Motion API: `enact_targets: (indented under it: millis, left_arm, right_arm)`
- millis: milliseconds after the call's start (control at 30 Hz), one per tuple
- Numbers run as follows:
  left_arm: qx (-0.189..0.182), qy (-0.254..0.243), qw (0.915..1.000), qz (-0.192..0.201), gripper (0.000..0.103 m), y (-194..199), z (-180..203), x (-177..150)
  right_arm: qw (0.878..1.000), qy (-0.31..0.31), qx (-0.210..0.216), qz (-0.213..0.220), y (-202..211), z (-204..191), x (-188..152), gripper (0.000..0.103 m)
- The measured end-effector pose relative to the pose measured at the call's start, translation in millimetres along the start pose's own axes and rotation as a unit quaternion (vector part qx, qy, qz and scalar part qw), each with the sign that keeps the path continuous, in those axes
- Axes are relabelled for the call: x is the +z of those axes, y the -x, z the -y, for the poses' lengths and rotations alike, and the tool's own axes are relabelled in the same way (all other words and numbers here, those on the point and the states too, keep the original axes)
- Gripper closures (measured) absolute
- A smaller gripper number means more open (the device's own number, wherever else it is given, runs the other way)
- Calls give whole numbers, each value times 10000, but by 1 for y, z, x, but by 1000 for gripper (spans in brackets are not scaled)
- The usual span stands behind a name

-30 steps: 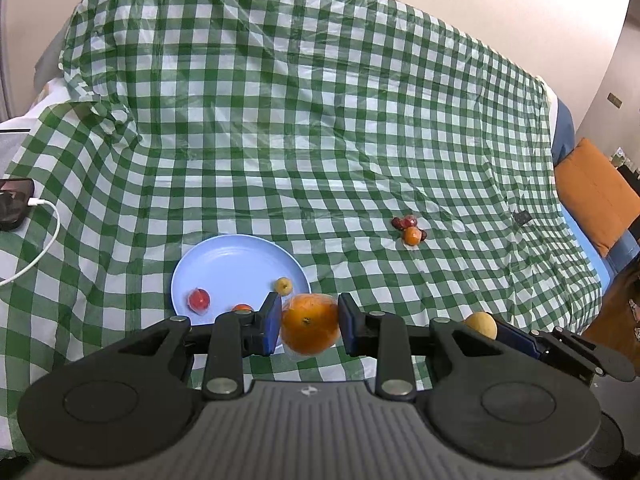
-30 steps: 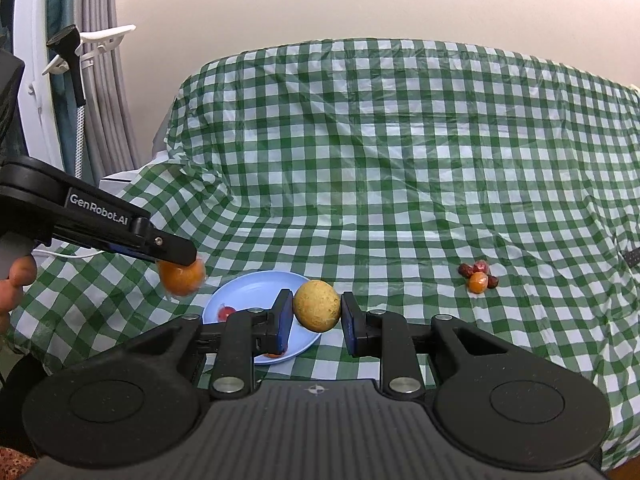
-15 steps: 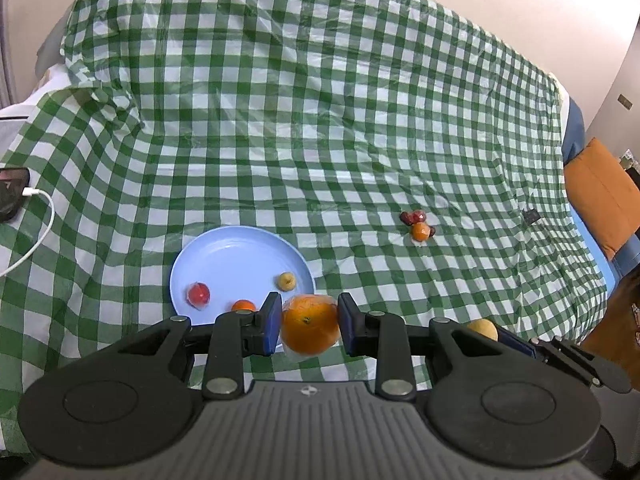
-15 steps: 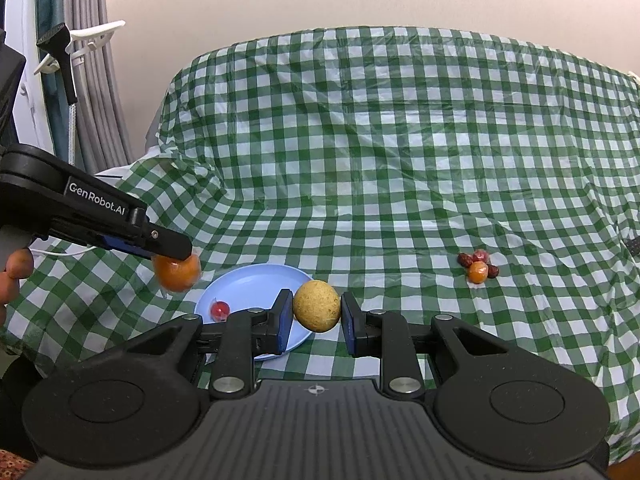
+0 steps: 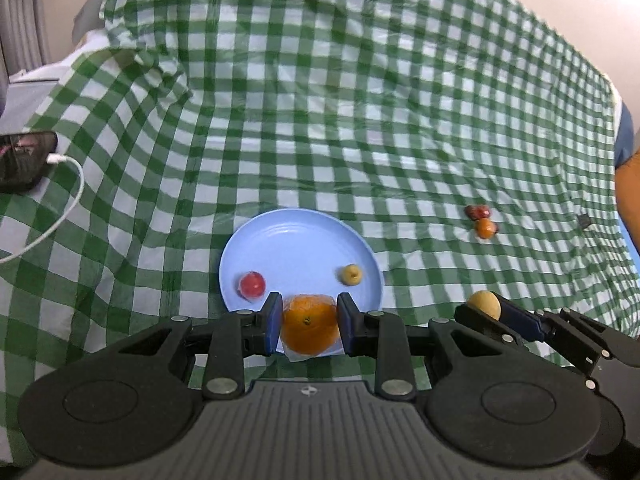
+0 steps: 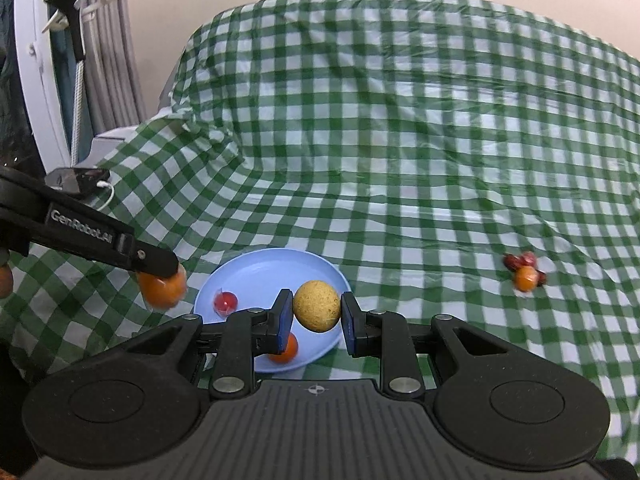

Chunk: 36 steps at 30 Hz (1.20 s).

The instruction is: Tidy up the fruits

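Observation:
My left gripper [image 5: 309, 328] is shut on a plastic-wrapped orange [image 5: 309, 330] and holds it over the near rim of the blue plate [image 5: 296, 240]. On the plate lie a small red fruit [image 5: 252, 285] and a small yellow fruit [image 5: 351, 274]. My right gripper [image 6: 316, 317] is shut on a round tan-yellow fruit [image 6: 317, 305] above the plate's [image 6: 276, 272] near right side; a small orange fruit [image 6: 285, 349] lies under it. The left gripper with its orange [image 6: 162, 289] shows at the left of the right wrist view. A cluster of small red and orange fruits [image 5: 483, 222] lies on the cloth to the right.
A green-and-white checked cloth [image 5: 320, 100] covers the surface and rises at the back. A phone [image 5: 24, 160] with a white cable [image 5: 60, 216] lies at the far left. An orange cushion [image 5: 628, 192] is at the right edge. Curtains and a white frame [image 6: 36, 80] stand at left.
Both grippers have moved forward toward the plate with their fruits still held. The plate now sits nearer and more centred under the left gripper.

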<state>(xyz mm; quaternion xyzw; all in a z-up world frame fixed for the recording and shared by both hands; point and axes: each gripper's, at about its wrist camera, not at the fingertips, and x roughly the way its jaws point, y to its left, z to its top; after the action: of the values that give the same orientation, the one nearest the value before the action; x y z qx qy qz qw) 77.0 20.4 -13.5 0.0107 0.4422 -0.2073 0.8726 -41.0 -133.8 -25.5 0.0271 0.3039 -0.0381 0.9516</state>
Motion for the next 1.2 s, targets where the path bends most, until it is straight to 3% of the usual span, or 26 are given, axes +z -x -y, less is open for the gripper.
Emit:
enact_targets:
  millis: [233, 333, 533, 567, 600, 633, 667, 700, 733, 867, 1033, 1200]
  left_arm:
    - [209, -99, 9996, -182, 74, -50, -8, 16]
    - [201, -147, 9994, -229, 83, -70, -11, 21]
    - [247, -208, 9988, -360, 82, -120, -20, 32]
    - [220, -149, 9989, -373, 80, -124, -24, 35]
    - [184, -86, 9991, -368, 66, -125, -28, 37]
    - [169, -22, 9992, -361, 36, -123, -32, 39]
    - [212, 55, 9993, -318, 19, -120, -35, 41]
    - [328, 171, 9992, -167, 2, -112, -39, 41]
    - [372, 217, 9991, 10, 1, -104, -41, 40]
    - [436, 100, 9990, -71, 0, -79, -42, 32]
    - [507, 237, 9977, -382, 0, -45, -38, -2]
    - [729, 320, 9961, -373, 0, -4, -38, -37]
  right_arm:
    - [9990, 181, 45, -407, -54, -4, -1, 76]
    - [9979, 260, 31, -599, -76, -2, -4, 76]
    - [9946, 401, 64, -955, -126, 6, -8, 76]
    - [9943, 351, 110, -1004, -133, 8, -6, 76]
    - [9940, 315, 192, -1032, -138, 7, -5, 74]
    - [9938, 336, 260, -1029, -140, 6, -3, 58]
    - [9940, 377, 284, -983, -141, 5, -1, 35]
    - [9945, 422, 283, -919, -139, 3, 1, 28]
    - [9947, 465, 262, -877, -136, 2, 4, 17]
    - [9944, 530, 200, -887, -105, -8, 5, 6]
    - [9926, 202, 200, -1180, -57, -16, -17, 4]
    - [9922, 195, 199, -1217, -24, -26, -35, 3]
